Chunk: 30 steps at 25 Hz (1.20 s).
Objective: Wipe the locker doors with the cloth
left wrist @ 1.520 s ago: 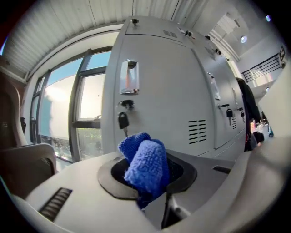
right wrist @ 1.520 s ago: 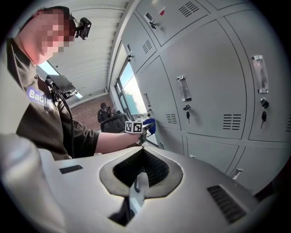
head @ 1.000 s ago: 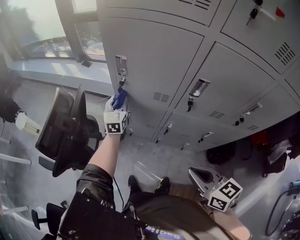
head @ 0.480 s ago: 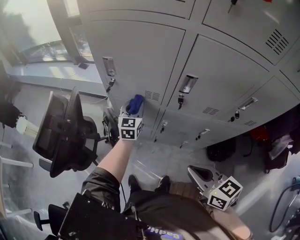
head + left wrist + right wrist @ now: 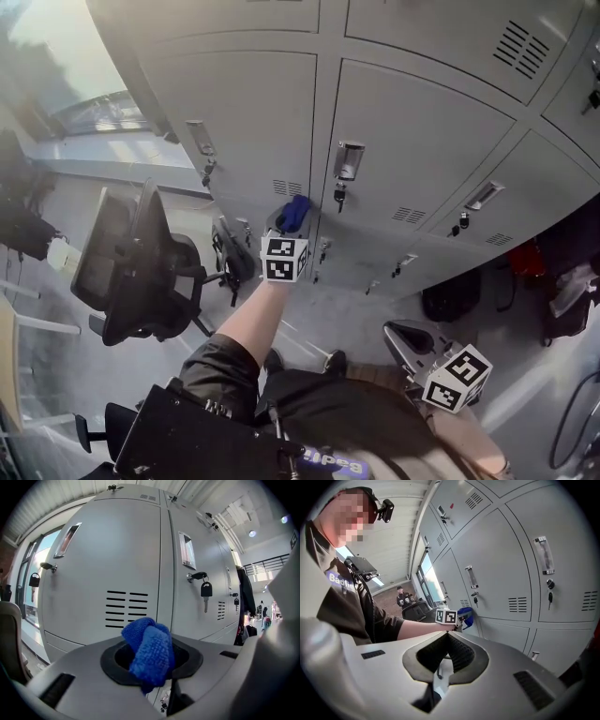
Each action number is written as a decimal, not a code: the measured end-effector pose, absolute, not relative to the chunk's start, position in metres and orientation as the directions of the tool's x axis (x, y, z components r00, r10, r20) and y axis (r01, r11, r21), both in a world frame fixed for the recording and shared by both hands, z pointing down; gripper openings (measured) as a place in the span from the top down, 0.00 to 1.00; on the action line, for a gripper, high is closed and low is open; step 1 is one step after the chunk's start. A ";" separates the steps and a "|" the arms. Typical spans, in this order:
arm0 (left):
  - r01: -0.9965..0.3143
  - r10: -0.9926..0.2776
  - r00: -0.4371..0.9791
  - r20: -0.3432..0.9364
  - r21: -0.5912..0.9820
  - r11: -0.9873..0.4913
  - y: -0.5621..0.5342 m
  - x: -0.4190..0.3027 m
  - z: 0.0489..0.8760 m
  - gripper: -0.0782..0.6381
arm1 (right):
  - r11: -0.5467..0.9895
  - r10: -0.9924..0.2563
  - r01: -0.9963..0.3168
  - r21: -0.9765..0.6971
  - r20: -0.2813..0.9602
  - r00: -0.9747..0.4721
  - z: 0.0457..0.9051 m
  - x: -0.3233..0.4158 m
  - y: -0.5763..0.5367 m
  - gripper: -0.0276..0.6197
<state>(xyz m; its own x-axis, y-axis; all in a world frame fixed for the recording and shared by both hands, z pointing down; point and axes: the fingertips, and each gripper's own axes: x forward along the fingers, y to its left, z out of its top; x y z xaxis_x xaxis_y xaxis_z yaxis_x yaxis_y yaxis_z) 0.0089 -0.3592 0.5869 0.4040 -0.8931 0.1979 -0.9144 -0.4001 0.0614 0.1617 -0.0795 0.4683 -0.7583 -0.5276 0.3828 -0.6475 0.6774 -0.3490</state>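
A bank of grey locker doors [image 5: 412, 141] fills the head view. My left gripper [image 5: 292, 217] is shut on a blue cloth [image 5: 295, 212], held at the lower edge of the left door, by its vent slots [image 5: 287, 187] and the seam between two doors. In the left gripper view the cloth [image 5: 149, 651] bunches out of the jaws before the vented door [image 5: 108, 578]. My right gripper [image 5: 412, 342] hangs low at my side, away from the lockers, shut with nothing in it. The right gripper view shows the left gripper [image 5: 460, 617] with the cloth [image 5: 466, 615] at the lockers.
A black office chair [image 5: 141, 267] stands left of me, near the window wall [image 5: 84, 112]. Keys [image 5: 205, 592] hang from the locker locks, beside recessed handles [image 5: 349, 157]. Dark bags [image 5: 459, 300] and hanging clothes [image 5: 572, 272] sit by the lockers at right.
My left gripper with the cloth has moved right along the lower part of the left door, from near the handle and key to the seam beside the vents. The right gripper stayed low.
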 end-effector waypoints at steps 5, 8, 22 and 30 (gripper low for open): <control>-0.924 -0.899 0.378 0.221 0.035 -0.380 -0.357 0.010 0.586 0.72 | 0.712 -0.518 -0.616 -0.337 0.340 -0.785 0.458 0.175 -0.086 0.95; -0.936 -0.914 0.350 0.204 0.026 -0.352 -0.344 0.001 0.569 0.72 | 0.736 -0.498 -0.588 -0.335 0.322 -0.806 0.453 0.179 -0.084 0.95; -0.844 -0.837 0.536 0.114 0.092 -0.528 -0.209 0.000 0.479 0.72 | 0.795 -0.457 -0.506 -0.333 0.219 -0.862 0.441 0.129 -0.052 0.95; -0.692 -0.690 0.719 0.085 0.185 -0.698 -0.117 -0.013 0.463 0.72 | 0.720 -0.538 -0.594 -0.360 0.252 -0.804 0.449 0.063 -0.004 0.95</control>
<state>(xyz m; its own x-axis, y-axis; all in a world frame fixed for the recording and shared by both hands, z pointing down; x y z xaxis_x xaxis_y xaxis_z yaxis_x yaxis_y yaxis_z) -0.0127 -0.1173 0.4626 0.7186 -0.6902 0.0851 -0.6920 -0.6977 0.1854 0.0627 -0.0040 0.4488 -0.8043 -0.5382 0.2519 -0.5941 0.7196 -0.3596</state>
